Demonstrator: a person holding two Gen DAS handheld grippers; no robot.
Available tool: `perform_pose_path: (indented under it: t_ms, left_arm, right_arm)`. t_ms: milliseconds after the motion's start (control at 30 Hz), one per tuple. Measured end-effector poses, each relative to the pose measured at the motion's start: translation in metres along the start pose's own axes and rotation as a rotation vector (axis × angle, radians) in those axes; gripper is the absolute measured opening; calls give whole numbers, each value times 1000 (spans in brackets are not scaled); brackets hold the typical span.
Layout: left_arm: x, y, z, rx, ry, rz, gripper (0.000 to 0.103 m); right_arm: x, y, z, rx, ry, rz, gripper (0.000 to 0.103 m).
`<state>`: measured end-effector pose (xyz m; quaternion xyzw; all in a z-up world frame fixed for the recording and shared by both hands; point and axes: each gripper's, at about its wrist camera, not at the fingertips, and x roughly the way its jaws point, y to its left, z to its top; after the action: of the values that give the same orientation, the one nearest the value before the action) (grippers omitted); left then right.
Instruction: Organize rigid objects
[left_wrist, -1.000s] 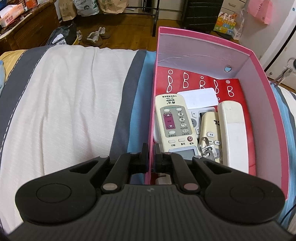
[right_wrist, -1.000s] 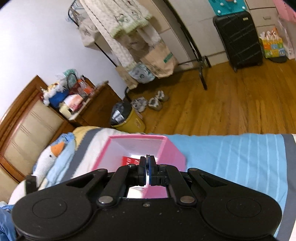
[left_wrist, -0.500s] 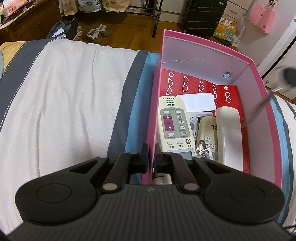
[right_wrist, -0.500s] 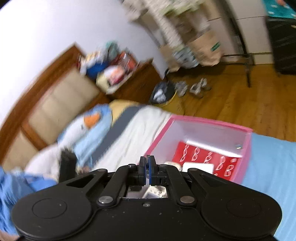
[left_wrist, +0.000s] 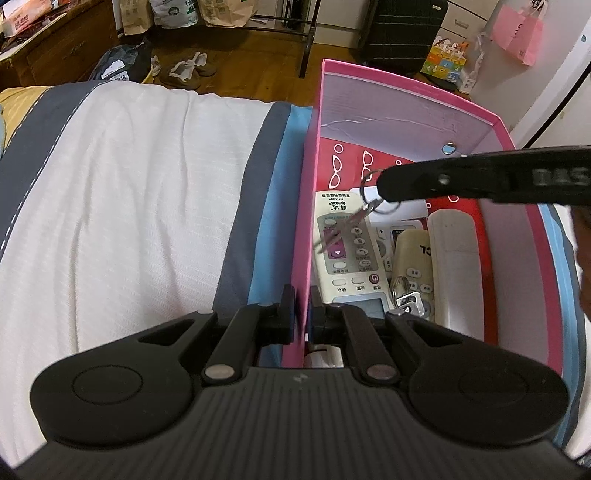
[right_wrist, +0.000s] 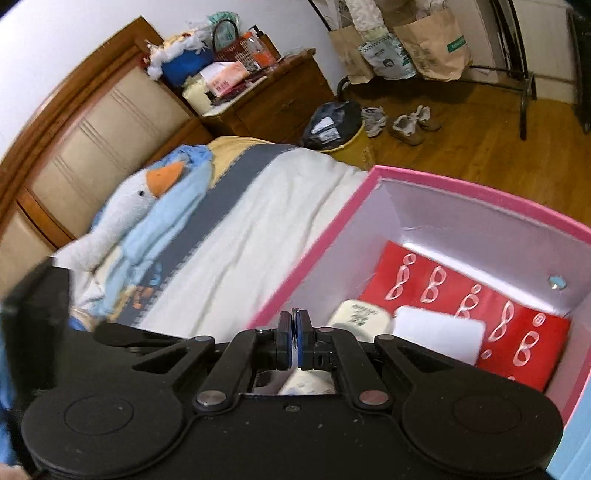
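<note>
Since a second ago the right gripper (left_wrist: 384, 188) has swung in over the pink box (left_wrist: 314, 206), and a key ring (left_wrist: 369, 201) now dangles from its tip above the box, where before only remotes lay in view.

Largest is the bed (left_wrist: 129, 206), covered in a white, grey and blue striped sheet, with a stuffed goose (right_wrist: 129, 210) lying near the wooden headboard (right_wrist: 92, 122). On the bed stands the pink box, open at the top, a red sheet printed with glasses (right_wrist: 517, 332) lining its floor. The left gripper (left_wrist: 303, 314) has its fingers closed on the box's left wall near the close corner, one finger outside and one inside.

Inside the box lie a cream remote with a purple panel (left_wrist: 343, 254) against the left wall, a plain white handset (left_wrist: 456, 266) toward the right wall, and a smaller beige remote (left_wrist: 410, 266) between them, overlapping a white remote (left_wrist: 388, 240) beneath. A white card (right_wrist: 439, 332) rests beyond them on the red sheet. A second bunch of keys (left_wrist: 408, 301) lies on the near end of the beige remote.

The right gripper's fingers are pressed together on the ring; its keys (left_wrist: 343, 229) hang slanted over the cream remote, not touching it as far as can be told.
</note>
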<state>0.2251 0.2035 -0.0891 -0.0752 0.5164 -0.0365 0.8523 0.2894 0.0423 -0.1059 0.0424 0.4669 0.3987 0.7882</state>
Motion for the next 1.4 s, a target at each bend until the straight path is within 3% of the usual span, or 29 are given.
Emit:
perform_pose_path:
  t_ms: [233,367,567,767,900,1033,1300,1400]
  left_arm:
    - [0,1,-1,-2,2,-12,5]
    - [0,2,-1,-3,4,-15,5]
    - [1,0,-1,4,8,-6,5]
    - [-2,-4,-3,20,8,14,7]
    - [-10,-7,-5,36,-2,27,7]
    - [-25,-16,-7,63,-29,57,7]
    - [-53,-44,-15,95,-71,177,11]
    - [-67,-51,-16,93,-68,145,16]
  right_arm:
    - [3,-13,-13,3,5,-156,10]
    - [-3,-5,-19,-39,7,-165,18]
    - [-22,11,-29,-101,-13,-125,18]
    - [-49,20,-46,-111,-33,-166,18]
    - [-70,24,-56,-119,-50,-105,18]
    - [-91,35,-65,-160,-86,-112,18]
    - [-131,41,-76,-147,-129,-218,19]
    - [-148,41,-81,-130,-152,-216,21]
